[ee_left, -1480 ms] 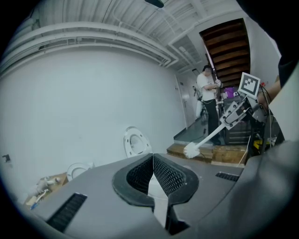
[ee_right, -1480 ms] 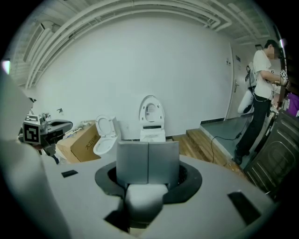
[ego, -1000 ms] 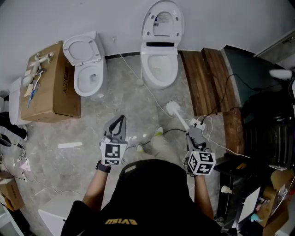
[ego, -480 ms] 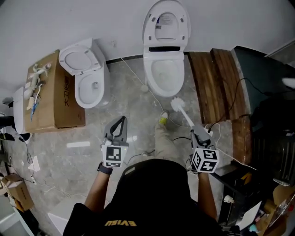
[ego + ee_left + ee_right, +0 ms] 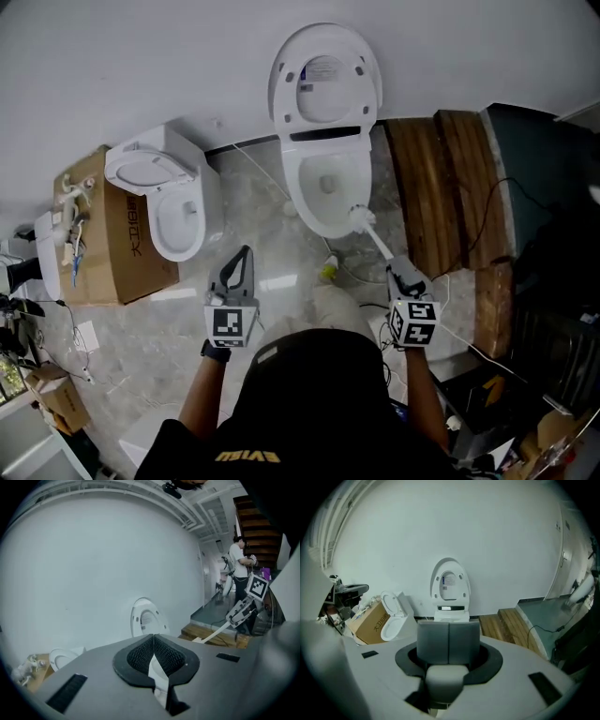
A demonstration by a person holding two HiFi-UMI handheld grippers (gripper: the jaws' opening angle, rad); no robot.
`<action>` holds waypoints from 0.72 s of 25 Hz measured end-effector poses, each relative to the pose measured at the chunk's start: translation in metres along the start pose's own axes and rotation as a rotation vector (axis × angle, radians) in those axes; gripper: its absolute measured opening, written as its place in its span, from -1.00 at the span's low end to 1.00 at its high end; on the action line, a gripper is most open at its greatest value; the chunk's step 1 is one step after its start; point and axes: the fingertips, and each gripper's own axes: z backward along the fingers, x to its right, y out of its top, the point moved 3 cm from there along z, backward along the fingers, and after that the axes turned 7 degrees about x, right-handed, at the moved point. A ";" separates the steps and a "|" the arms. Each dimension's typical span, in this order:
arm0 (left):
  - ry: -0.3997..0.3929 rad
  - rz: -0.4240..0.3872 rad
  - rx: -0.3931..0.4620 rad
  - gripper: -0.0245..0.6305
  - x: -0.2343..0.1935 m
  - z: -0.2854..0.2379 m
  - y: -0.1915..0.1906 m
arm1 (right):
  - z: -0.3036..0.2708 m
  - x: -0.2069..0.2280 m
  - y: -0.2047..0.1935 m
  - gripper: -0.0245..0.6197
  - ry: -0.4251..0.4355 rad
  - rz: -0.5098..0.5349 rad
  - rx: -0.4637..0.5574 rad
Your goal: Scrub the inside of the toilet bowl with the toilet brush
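Toilet brush held out to the bowl's near rim

The left hand-held gripper (image 5: 242, 263) has its jaws together on nothing. The right hand-held gripper (image 5: 397, 270) is clamped on the toilet brush (image 5: 372, 237), whose head lies at 11 o'clock, at the toilet bowl (image 5: 294, 192) rim.

White toilet bowl (image 5: 298, 202), white toilet brush (image 5: 361, 220), brown cardboard box (image 5: 112, 267).

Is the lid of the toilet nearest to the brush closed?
No, the lid stands raised against the wall and the bowl is open, with the head of the toilet brush at its front rim.
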 end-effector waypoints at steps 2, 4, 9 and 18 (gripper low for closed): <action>0.007 0.006 -0.019 -0.87 -0.005 -0.025 0.003 | -0.021 0.016 0.007 -0.43 0.007 0.014 -0.013; 0.009 0.005 -0.044 -0.87 -0.008 -0.046 0.005 | -0.042 0.028 0.005 -0.43 0.018 0.013 -0.046; -0.038 0.026 -0.060 -0.87 -0.012 -0.098 -0.006 | -0.091 0.031 -0.007 -0.43 0.033 0.072 -0.146; -0.126 0.013 -0.076 -0.87 -0.060 -0.138 -0.048 | -0.185 -0.028 -0.002 -0.43 0.086 0.215 -0.246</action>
